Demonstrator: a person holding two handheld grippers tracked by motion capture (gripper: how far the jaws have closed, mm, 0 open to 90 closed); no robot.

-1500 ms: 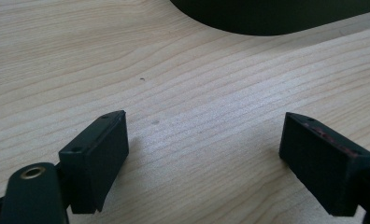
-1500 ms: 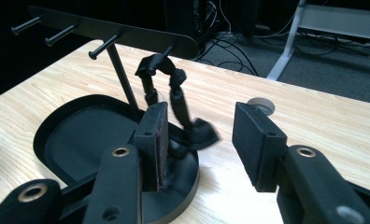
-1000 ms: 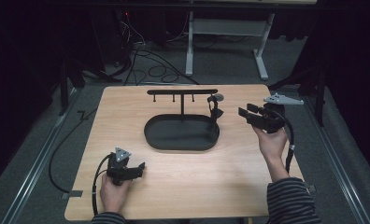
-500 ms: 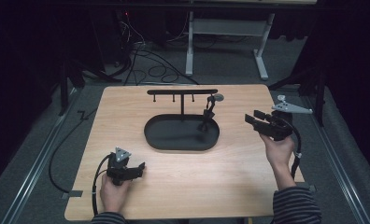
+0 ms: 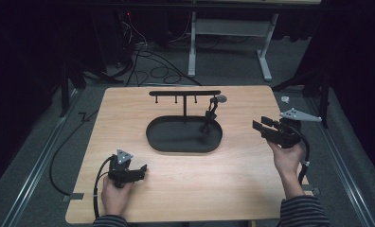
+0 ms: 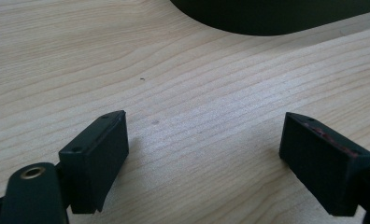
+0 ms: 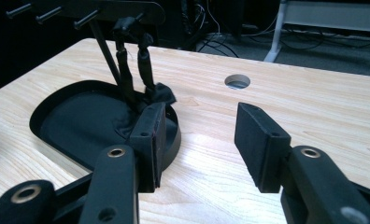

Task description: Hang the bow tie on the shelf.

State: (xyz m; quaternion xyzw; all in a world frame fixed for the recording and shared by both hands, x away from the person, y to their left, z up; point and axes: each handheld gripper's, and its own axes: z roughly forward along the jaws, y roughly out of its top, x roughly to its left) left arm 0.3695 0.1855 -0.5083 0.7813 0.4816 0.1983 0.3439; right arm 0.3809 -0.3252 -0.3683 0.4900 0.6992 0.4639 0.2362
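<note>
Black oval tray sits matte on pale woodgrain table.

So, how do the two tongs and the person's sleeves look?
Both tongs are black. The left tongs carry a grey three-cornered plate on top, and a black cable loops from them over the table. The right tongs have a similar grey plate and a black cable along the wrist. Each has two blocky black jaws and brass-coloured rivets. The sleeves are dark with thin stripes.

A light wooden table stands on grey carpet in a dark room, white desk legs and cables behind
</note>
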